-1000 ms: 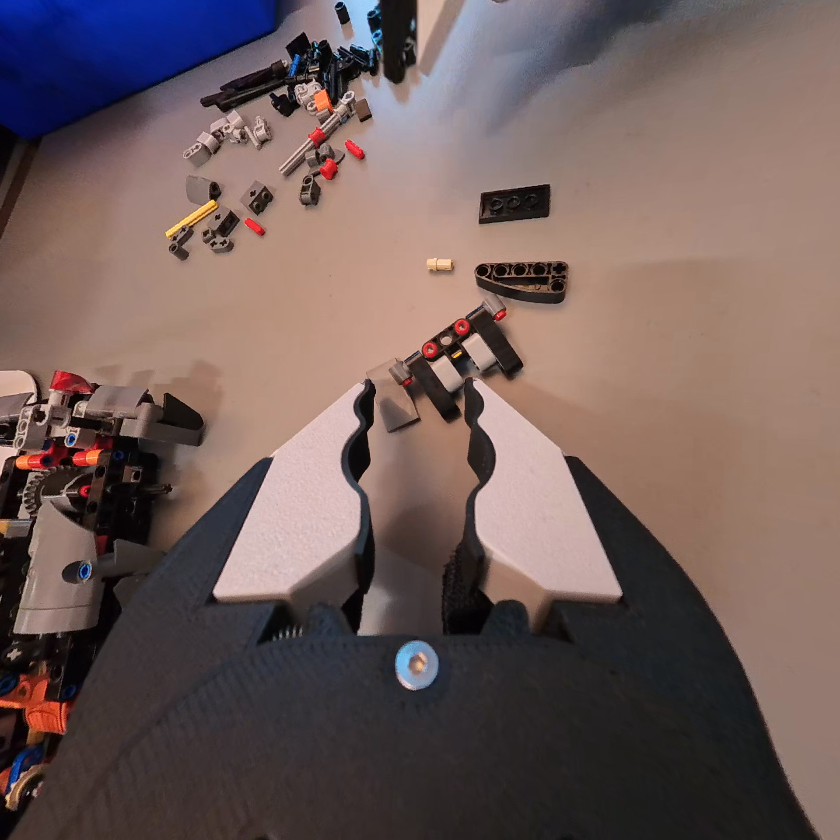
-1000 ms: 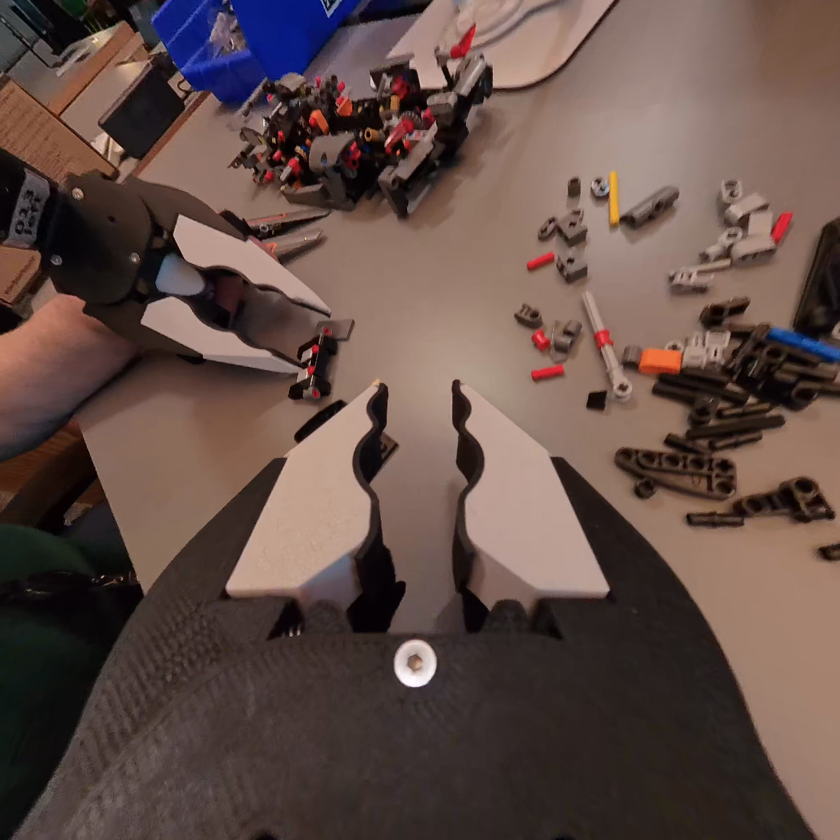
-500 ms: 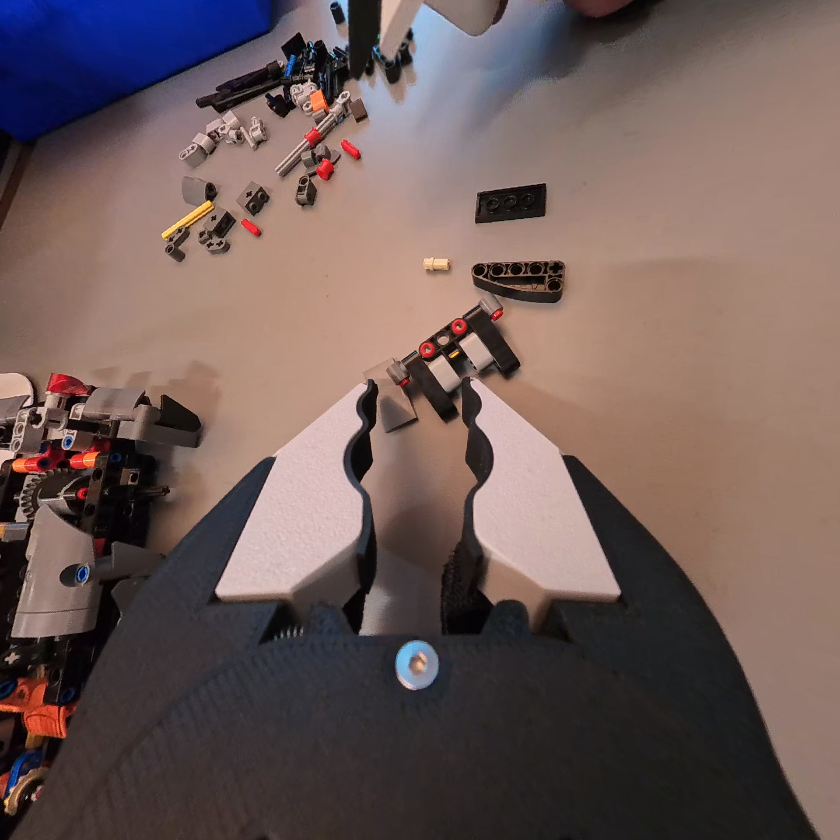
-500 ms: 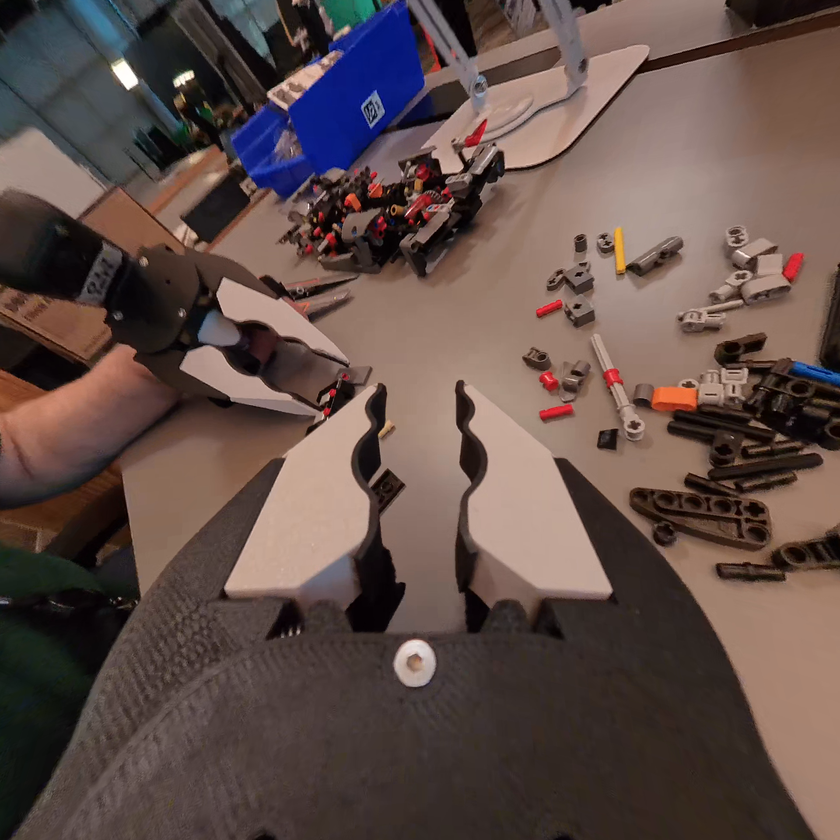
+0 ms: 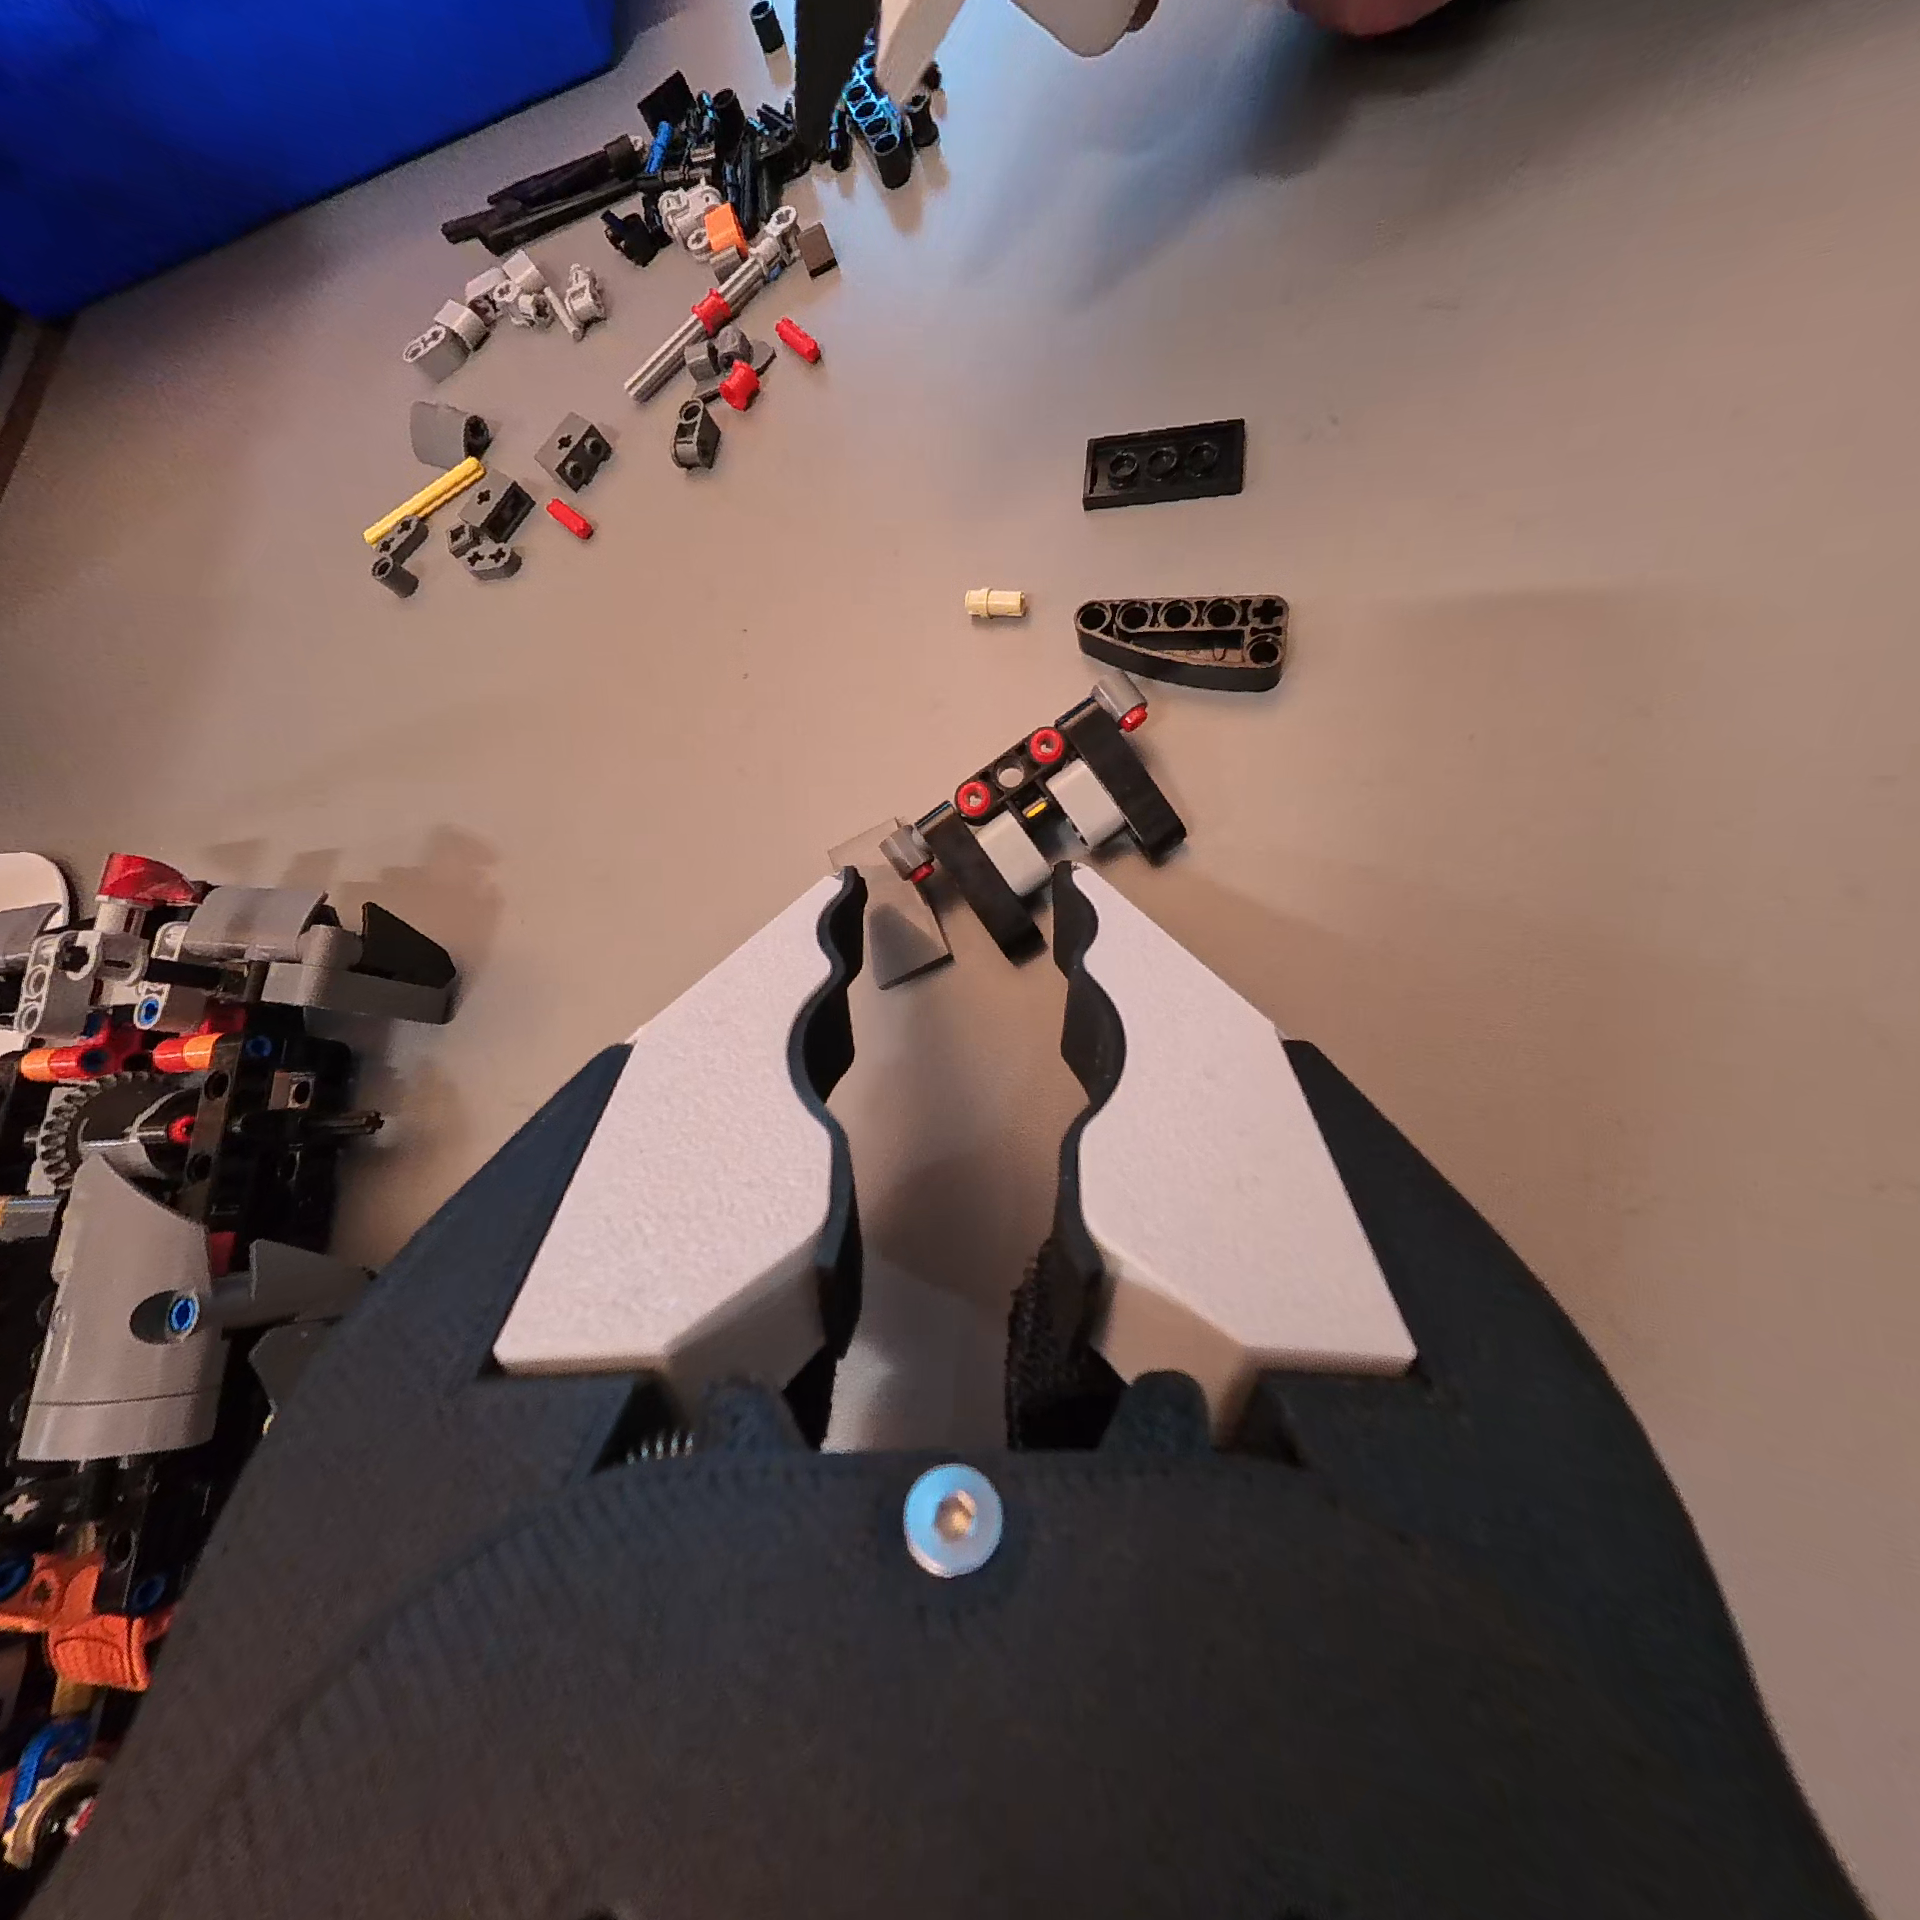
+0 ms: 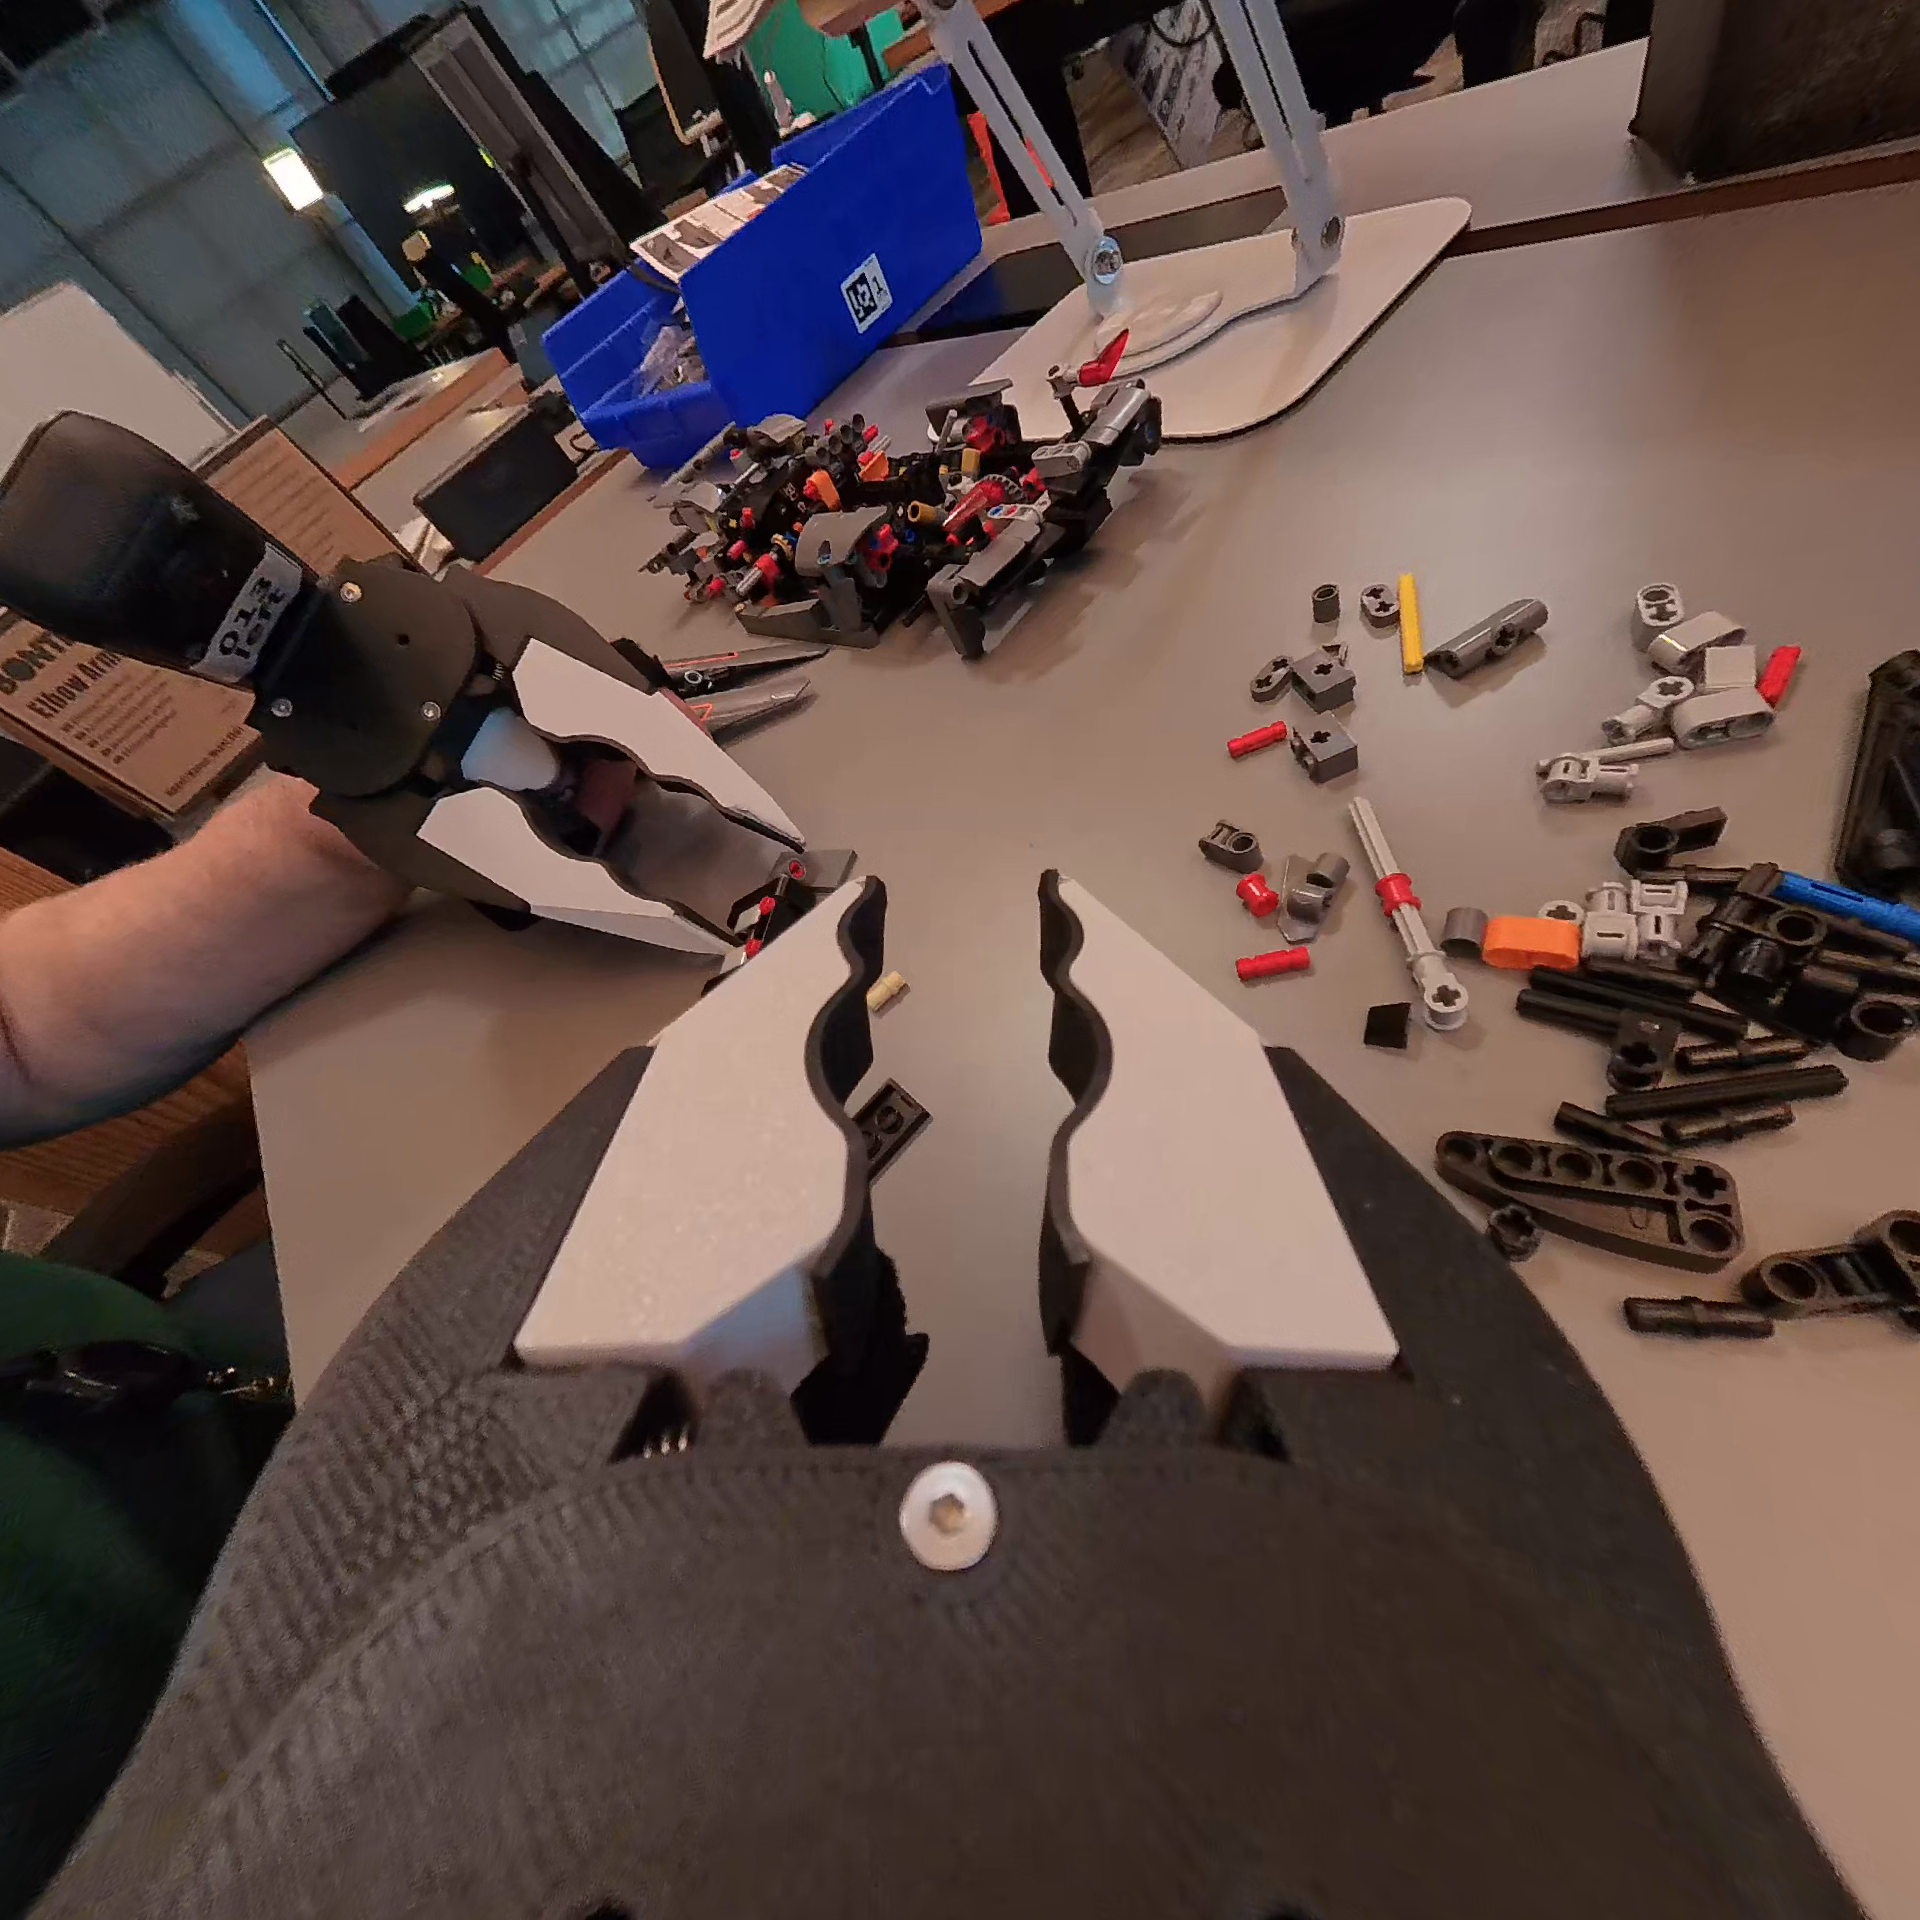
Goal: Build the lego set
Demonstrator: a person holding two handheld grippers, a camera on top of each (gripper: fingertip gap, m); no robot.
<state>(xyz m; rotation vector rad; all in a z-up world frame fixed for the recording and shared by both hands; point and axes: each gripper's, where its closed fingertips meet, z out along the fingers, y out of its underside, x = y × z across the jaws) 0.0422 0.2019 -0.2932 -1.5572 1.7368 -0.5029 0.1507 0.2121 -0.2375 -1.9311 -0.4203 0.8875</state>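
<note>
Lego sub-assembly (image 5: pixel 1039 821) on table (image 5: pixel 1558 935) | left gripper (image 5: pixel 951 883) jaws apart, right at it | right gripper (image 6: pixel 961 883) jaws apart, nothing held

left tongs (image 5: pixel 956 888) parted, right tongs (image 6: pixel 961 888) parted

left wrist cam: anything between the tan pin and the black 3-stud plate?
Nothing: in the left wrist view only bare table separates the tan pin from the black plate.
</note>
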